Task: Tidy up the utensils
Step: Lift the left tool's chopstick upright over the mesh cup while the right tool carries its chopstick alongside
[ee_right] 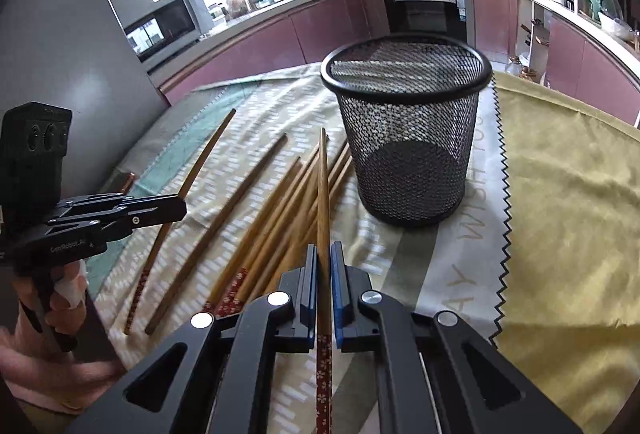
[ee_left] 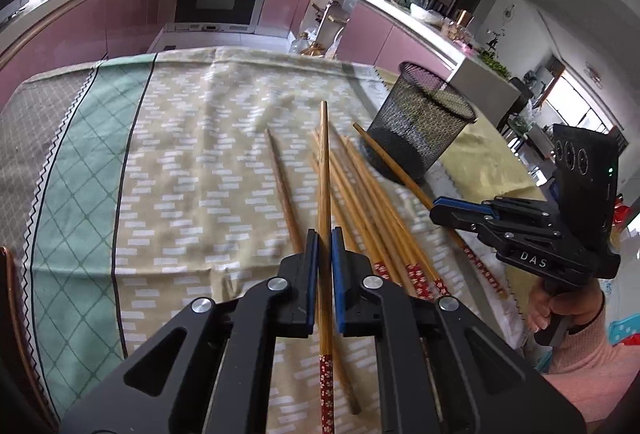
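Observation:
My left gripper (ee_left: pixel 325 239) is shut on one wooden chopstick (ee_left: pixel 324 162) with a red flowered end, lifted off the cloth and pointing away from me. In the right wrist view that left gripper (ee_right: pixel 182 204) shows at the left with its chopstick (ee_right: pixel 208 150). My right gripper (ee_right: pixel 325 248) is shut on a second chopstick (ee_right: pixel 323 194), aimed just left of the black mesh cup (ee_right: pixel 408 130). From the left wrist view the right gripper (ee_left: pixel 438 208) sits right of the pile, its chopstick (ee_left: pixel 400 172) slanting past the mesh cup (ee_left: pixel 424 126). Several loose chopsticks (ee_left: pixel 360 202) lie between the grippers.
A patterned tablecloth (ee_left: pixel 192 154) covers the table, with a yellow cloth (ee_right: pixel 568 194) to the right of the mesh cup. A single darker chopstick (ee_left: pixel 286 194) lies left of the pile. A chair back (ee_left: pixel 8 294) is at the near left. Kitchen cabinets and an oven stand beyond the table.

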The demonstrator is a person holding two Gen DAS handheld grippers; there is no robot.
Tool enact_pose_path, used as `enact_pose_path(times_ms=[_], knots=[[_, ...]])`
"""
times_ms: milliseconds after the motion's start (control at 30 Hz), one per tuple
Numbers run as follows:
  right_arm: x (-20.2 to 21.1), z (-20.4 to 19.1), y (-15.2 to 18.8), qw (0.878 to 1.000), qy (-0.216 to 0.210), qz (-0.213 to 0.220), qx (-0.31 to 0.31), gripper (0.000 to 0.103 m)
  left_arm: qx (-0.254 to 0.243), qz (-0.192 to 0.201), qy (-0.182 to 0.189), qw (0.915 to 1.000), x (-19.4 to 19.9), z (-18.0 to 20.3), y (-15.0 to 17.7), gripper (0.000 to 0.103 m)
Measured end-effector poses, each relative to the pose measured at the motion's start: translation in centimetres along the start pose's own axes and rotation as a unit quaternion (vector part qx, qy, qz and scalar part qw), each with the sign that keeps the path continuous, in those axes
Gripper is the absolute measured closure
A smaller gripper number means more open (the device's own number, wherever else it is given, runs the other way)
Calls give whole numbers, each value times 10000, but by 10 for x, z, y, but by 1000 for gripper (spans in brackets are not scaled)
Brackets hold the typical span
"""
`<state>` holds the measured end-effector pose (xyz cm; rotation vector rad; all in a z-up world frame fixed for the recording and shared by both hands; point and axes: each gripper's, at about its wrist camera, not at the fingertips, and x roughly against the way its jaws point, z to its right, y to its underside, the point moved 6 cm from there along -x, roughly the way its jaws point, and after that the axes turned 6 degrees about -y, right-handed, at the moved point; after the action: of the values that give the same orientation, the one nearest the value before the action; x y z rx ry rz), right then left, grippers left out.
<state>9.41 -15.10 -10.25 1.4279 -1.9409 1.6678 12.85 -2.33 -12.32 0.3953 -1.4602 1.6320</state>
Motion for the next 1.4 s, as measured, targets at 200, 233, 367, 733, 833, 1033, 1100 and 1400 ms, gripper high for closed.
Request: enact_pose_path(times_ms=[200, 233, 367, 733, 833, 1033, 1100, 1400], knots=[[23, -10, -11, 9985, -430, 326, 29, 97, -114, 307, 310, 9990, 28, 16, -20, 96], [27, -11, -14, 9982, -461, 384, 39, 97, -124, 344, 363, 9987, 32, 18, -23, 96], [41, -15, -26, 9962, -551, 666, 76, 97, -181, 529, 618, 9965, 50, 31, -37, 96], [98, -7, -85, 9838, -377, 1727, 303, 97, -443, 1198, 1068, 9860, 85, 75, -103, 96], [106, 1, -102, 9798, -292, 1952, 318, 97, -489, 1404, 1112, 9826, 94, 87, -127, 96], [108, 15, -134, 9751, -125, 2194, 294, 97, -559, 1659, 1069, 9787, 92, 105, -168, 96], [102, 22, -141, 9758, -45, 2170, 272, 97, -609, 1631, 947, 9802, 84, 109, -177, 96], [60, 49, -143, 9862, 117, 1647, 133, 97, -845, 808, 624, 9912, 14, 119, -173, 96]])
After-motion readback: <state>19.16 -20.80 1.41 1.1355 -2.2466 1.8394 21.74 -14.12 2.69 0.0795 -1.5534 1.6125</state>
